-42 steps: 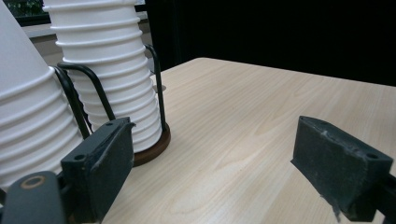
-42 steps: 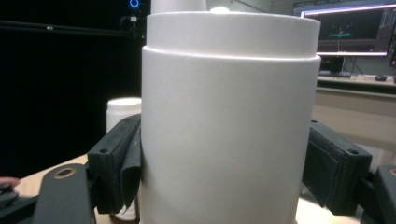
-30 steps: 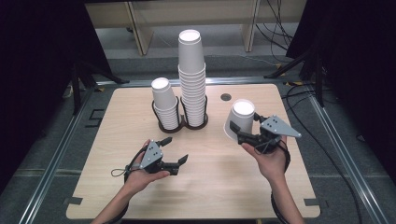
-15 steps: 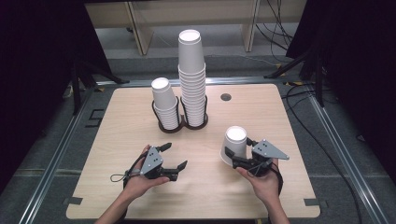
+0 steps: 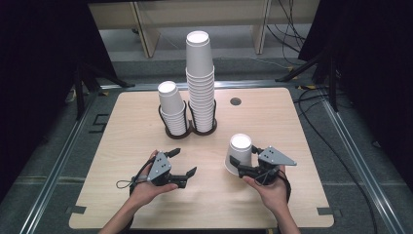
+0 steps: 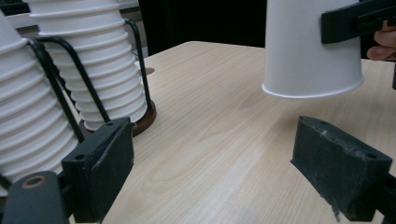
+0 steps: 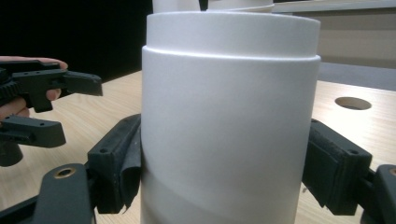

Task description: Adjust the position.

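Observation:
My right gripper [image 5: 237,165] is shut on a white paper cup [image 5: 240,146], held upside down at the table's front right. In the right gripper view both pads press the sides of the cup [image 7: 229,116]. In the left gripper view the cup's [image 6: 310,51] rim hangs just over the wood; I cannot tell if it touches. My left gripper [image 5: 184,161] rests open at the front left, with nothing between its pads [image 6: 102,163]. A tall stack of white cups [image 5: 199,83] and a short stack [image 5: 171,107] stand upside down in a black wire holder [image 5: 195,130] behind.
A wooden table [image 5: 292,126] carries everything, with a round cable hole [image 5: 235,101] at its back right. Bare wood lies between the two grippers. Dark floor, cables and metal rails surround the table.
My right gripper has come down and toward the front edge with the cup, from held high to just over the table. The left gripper has stayed in place.

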`<state>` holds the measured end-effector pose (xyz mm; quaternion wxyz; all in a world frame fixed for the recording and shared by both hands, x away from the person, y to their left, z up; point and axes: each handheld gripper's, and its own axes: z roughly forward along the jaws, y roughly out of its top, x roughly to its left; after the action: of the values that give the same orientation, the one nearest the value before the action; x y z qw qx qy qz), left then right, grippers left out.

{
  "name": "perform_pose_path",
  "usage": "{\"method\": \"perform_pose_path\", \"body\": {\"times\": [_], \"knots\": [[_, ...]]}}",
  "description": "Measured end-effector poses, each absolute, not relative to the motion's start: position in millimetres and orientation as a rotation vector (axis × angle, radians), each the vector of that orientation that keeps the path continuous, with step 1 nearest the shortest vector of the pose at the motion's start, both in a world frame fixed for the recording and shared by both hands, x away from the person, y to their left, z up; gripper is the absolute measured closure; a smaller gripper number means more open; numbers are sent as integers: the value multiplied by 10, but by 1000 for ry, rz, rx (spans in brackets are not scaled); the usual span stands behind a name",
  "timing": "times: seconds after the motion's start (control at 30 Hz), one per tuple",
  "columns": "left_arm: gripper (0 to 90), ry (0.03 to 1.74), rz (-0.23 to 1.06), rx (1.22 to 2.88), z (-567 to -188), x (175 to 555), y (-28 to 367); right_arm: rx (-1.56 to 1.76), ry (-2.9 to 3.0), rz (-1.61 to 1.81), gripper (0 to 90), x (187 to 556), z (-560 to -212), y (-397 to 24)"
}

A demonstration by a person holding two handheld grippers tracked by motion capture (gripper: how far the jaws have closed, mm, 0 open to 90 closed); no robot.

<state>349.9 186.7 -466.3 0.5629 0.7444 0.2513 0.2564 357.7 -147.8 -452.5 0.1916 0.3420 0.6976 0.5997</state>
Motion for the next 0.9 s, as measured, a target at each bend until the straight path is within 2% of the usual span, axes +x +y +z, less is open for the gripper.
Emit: {"method": "perform_pose_path", "body": {"times": [0.9], "knots": [[93,479,408,1863,-4568,3718,1091,956,1995,1728,225,3661,-4517,-1452]]}}
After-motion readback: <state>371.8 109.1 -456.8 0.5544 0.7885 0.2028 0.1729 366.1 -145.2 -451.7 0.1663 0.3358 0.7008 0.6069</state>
